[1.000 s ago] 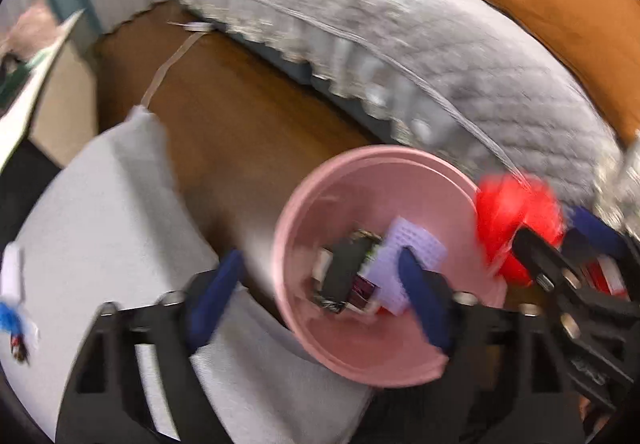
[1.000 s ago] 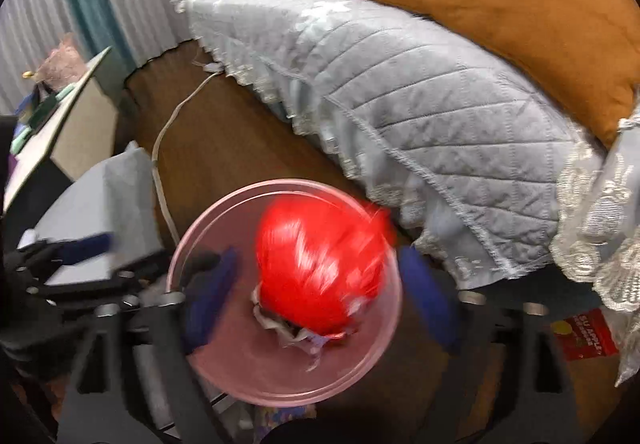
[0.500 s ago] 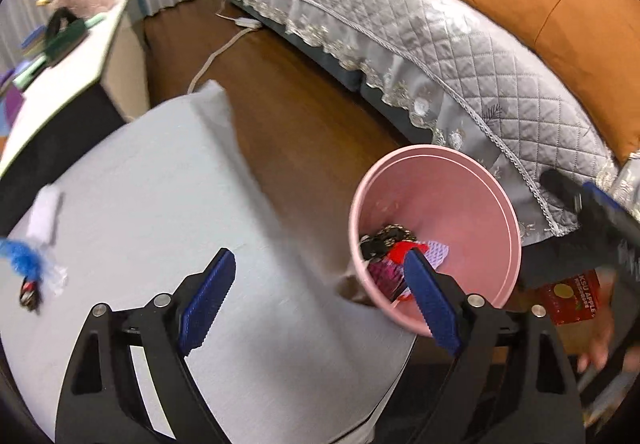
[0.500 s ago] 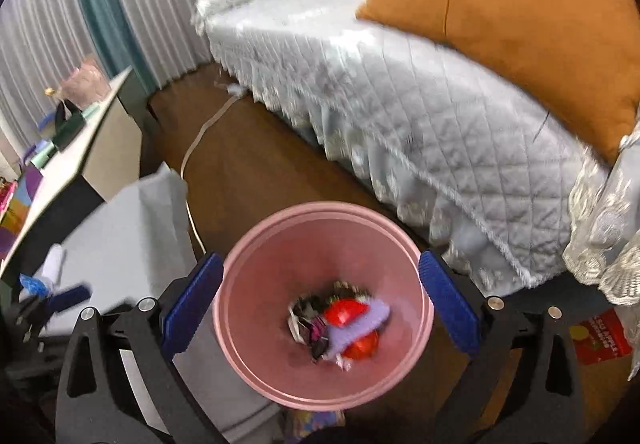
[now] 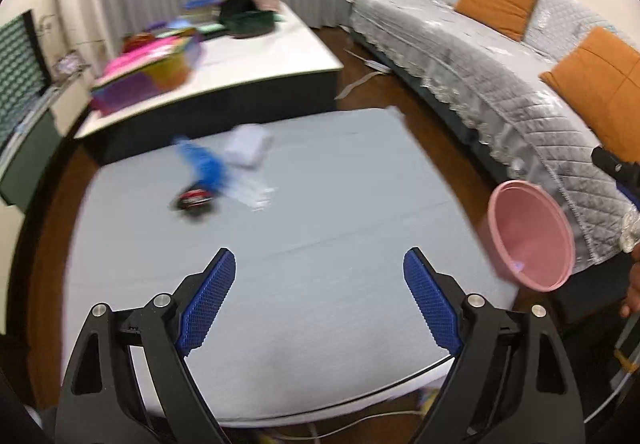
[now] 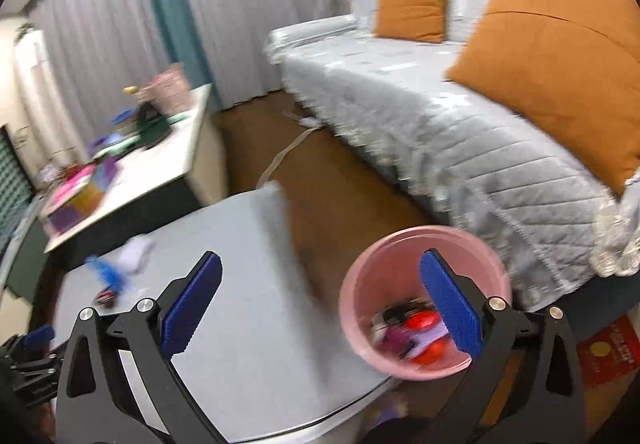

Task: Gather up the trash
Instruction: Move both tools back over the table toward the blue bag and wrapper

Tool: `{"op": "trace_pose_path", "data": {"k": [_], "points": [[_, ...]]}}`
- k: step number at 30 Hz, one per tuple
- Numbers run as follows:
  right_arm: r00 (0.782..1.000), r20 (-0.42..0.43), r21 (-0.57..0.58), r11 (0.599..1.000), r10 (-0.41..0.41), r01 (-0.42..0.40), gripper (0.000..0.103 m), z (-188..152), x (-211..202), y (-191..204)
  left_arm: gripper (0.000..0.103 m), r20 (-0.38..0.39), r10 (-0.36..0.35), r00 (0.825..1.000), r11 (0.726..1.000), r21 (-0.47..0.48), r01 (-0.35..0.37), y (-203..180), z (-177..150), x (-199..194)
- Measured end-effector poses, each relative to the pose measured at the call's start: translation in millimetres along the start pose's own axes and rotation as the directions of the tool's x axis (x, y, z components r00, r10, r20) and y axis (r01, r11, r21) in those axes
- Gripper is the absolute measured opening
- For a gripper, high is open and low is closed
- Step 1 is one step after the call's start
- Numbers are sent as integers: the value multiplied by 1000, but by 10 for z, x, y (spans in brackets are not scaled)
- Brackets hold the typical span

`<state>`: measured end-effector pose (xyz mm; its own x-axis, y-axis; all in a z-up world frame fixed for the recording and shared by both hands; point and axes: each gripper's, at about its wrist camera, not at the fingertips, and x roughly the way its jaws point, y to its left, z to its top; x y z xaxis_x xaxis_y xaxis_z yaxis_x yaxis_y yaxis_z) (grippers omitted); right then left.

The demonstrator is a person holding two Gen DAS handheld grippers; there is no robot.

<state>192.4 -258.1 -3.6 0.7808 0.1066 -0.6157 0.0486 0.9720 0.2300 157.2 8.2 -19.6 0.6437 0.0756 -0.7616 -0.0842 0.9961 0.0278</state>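
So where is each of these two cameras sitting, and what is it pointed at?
Left wrist: rides on the left gripper, looking along its open blue fingers over the grey table with leftover trash; a bit of the person's hand shows at the right edge.
Right wrist: rides on the right gripper, fingers open, facing the pink bin and sofa; the left gripper shows at lower left.
Shared: table, bin, sofa, trash.

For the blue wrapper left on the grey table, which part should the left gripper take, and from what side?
Probably the blue wrapper at its bunched blue middle, coming from above with the open left gripper. It lies low on the grey table, with a small dark and red item at its near end and a white tissue just behind, so a side approach would knock those. Blur hides its exact outline.
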Motion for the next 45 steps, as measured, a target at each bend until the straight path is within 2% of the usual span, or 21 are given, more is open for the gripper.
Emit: {"op": "trace_pose_path", "data": {"k": [4, 7, 12, 15, 20, 26, 31, 45], "points": [[992, -76, -65, 992, 105, -110, 98, -347, -90, 526, 85, 29, 81, 996, 996, -27, -80, 429, -257, -254], [976, -143, -159, 969, 167, -189, 98, -688, -63, 936, 85, 34, 111, 993, 992, -59, -109, 651, -457, -319], [963, -189, -305, 920, 195, -246, 98, -1169, 12, 1327, 85, -4, 126, 992, 984, -124, -126, 901, -754, -164], [954, -222, -355, 895, 199, -270, 98, -1329, 86, 1476, 85, -21, 137, 990, 975, -172, -138, 1028, -913, -27], [949, -249, -363, 890, 193, -276, 98, -1383, 178, 1495, 85, -54, 164, 985, 965, -196, -171, 1157, -1067, 122], [942, -285, -343, 899, 177, -272, 98, -1388, 285, 1469, 85, -59, 142, 988, 968, -200, -151, 1153, -1065, 186], [941, -291, -334, 904, 171, -267, 98, -1392, 322, 1445, 85, -55, 147, 988, 972, -177, -154, 1099, -1058, 203], [942, -297, -330, 909, 154, -253, 98, -1407, 363, 1411, 85, -66, 144, 987, 968, -195, -155, 1127, -1061, 216]]}}
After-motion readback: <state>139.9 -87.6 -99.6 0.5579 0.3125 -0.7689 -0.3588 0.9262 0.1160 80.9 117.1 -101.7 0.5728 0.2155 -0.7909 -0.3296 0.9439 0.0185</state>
